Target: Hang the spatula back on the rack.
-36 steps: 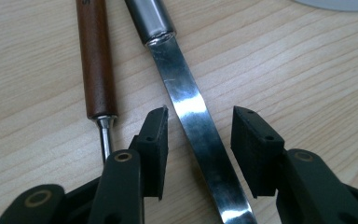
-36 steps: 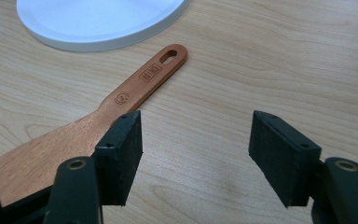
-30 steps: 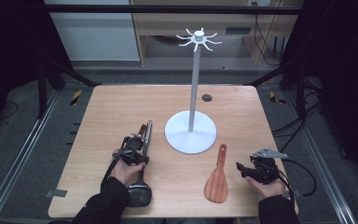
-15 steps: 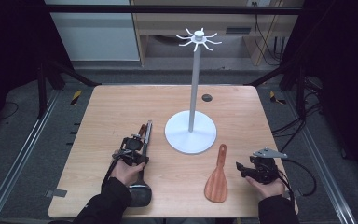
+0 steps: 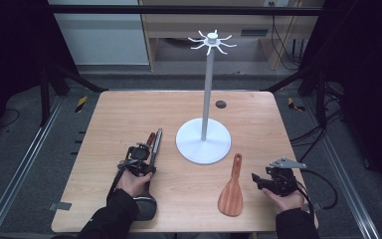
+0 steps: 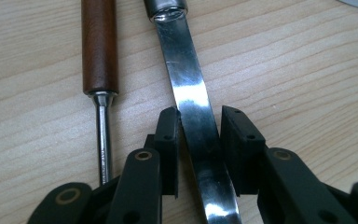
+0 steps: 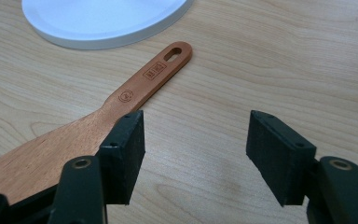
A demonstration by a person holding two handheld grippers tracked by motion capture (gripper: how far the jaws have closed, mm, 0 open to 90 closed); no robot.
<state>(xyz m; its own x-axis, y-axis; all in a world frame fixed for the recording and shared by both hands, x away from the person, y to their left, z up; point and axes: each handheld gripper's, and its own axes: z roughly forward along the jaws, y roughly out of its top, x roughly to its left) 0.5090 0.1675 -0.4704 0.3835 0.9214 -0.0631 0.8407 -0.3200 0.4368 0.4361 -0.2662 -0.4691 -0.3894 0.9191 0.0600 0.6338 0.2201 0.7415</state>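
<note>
The right gripper [image 7: 196,154] gapes over bare table [image 7: 270,56], wooden spatula [image 7: 121,100] beside its left jaw.

A light wooden table [image 5: 129,119] with rounded corners carries everything. Near its centre stands the round white base [image 5: 203,144] of a tall stand. At about five o'clock from that base lies a wooden spatula [image 5: 231,190], its handle pointing toward the base. At about eight o'clock lie two long utensils side by side: a steel-handled one [image 6: 193,107] and a brown-handled one [image 6: 99,46]
</note>
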